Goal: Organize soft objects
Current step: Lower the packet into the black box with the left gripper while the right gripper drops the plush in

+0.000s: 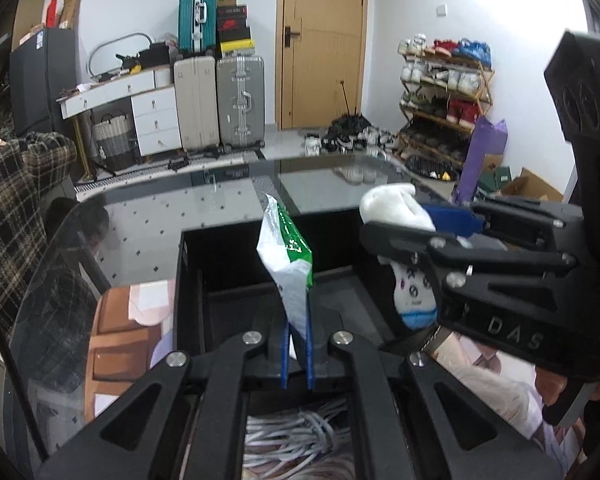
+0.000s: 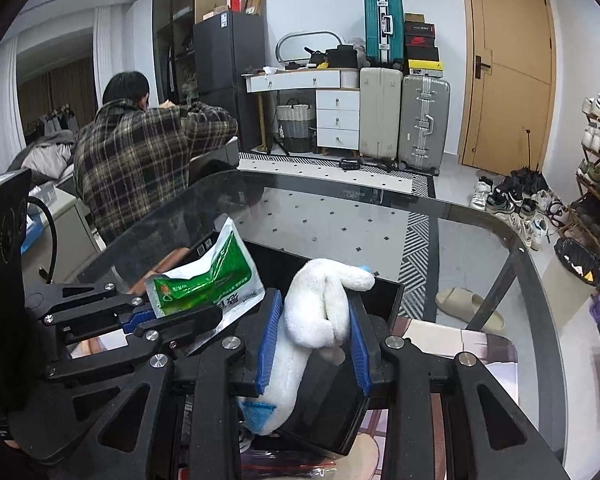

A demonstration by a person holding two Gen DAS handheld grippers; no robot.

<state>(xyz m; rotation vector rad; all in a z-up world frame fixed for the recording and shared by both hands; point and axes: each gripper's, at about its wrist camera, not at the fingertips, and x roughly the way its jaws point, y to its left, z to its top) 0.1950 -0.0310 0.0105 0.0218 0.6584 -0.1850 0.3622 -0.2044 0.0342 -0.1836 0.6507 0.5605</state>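
Note:
My left gripper (image 1: 297,354) is shut on a green and white soft pouch (image 1: 287,256), held upright above a black open box (image 1: 228,280). The pouch also shows in the right wrist view (image 2: 204,280), with the left gripper (image 2: 140,318) at the left. My right gripper (image 2: 314,340) is shut on a white sock with blue toe (image 2: 320,312), held above the same box (image 2: 384,292). In the left wrist view the right gripper (image 1: 440,226) and the sock (image 1: 396,208) are at the right, close to the pouch.
The box sits on a glass table (image 2: 380,220). A coil of grey cable (image 1: 296,436) lies below my left gripper. A person in a plaid shirt (image 2: 140,160) stands at the table's far left. Suitcases (image 2: 404,116) and a shoe rack (image 1: 444,92) line the walls.

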